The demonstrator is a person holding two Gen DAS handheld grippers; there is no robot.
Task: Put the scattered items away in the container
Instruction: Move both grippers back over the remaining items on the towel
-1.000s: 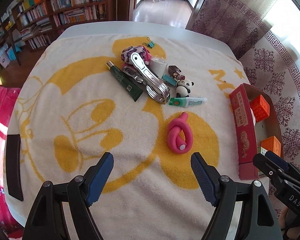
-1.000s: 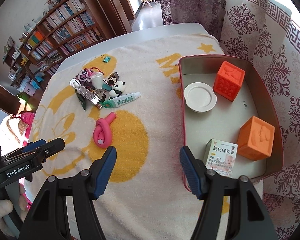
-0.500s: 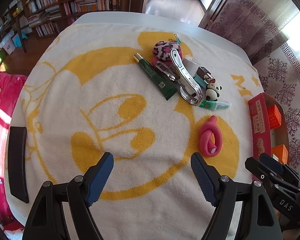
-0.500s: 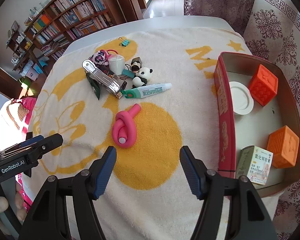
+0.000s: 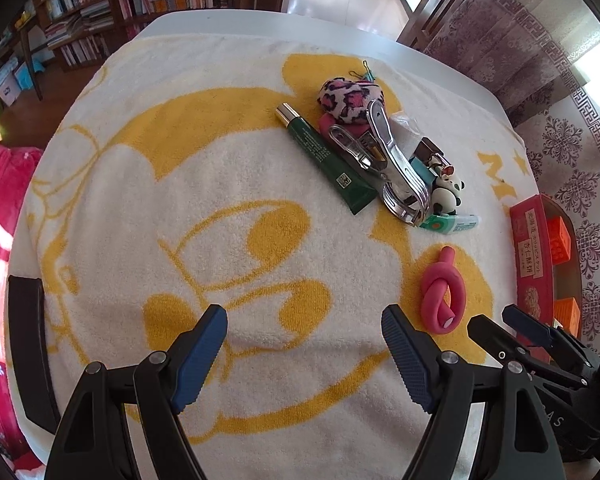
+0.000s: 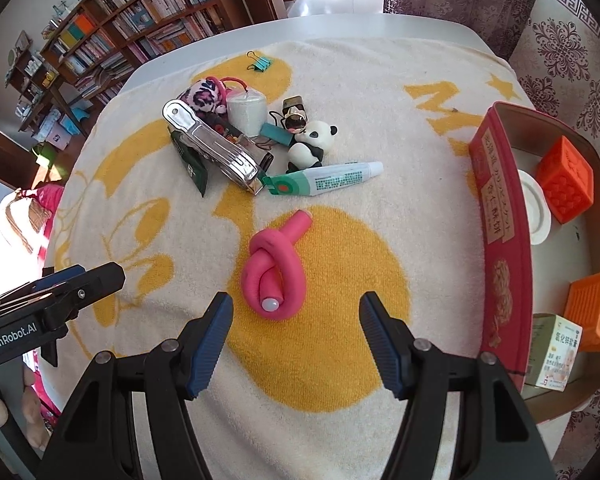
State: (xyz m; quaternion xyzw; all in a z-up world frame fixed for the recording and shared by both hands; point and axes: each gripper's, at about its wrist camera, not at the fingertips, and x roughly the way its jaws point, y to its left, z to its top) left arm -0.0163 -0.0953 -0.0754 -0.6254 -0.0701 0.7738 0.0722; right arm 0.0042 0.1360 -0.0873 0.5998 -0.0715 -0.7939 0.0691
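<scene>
A knotted pink foam curler [image 6: 275, 270] lies on the yellow-and-white towel [image 6: 340, 360], just ahead of my open right gripper [image 6: 296, 326], nothing between its fingers. Beyond it sits a pile: white-green tube [image 6: 324, 179], panda figure [image 6: 312, 145], big metal clip [image 6: 216, 146], dark green tube [image 5: 326, 160], leopard pouch [image 5: 348, 98], white roll [image 6: 247, 110]. The red tin [image 6: 496, 216] stands at the right with two orange cubes [image 6: 566, 178], a white lid and a small box inside. My left gripper [image 5: 304, 340] hangs open over bare towel, left of the curler [image 5: 442, 298].
A teal binder clip [image 6: 262, 62] lies alone at the far side of the towel. The table's rounded edge runs behind the pile, with bookshelves [image 6: 140, 20] and patterned curtains beyond. A black strip [image 5: 30, 344] lies at the towel's left edge.
Both grippers have swung left and lower over the towel. The curler now lies straight ahead of the right gripper, and the tin has slid to the right edge of both views.
</scene>
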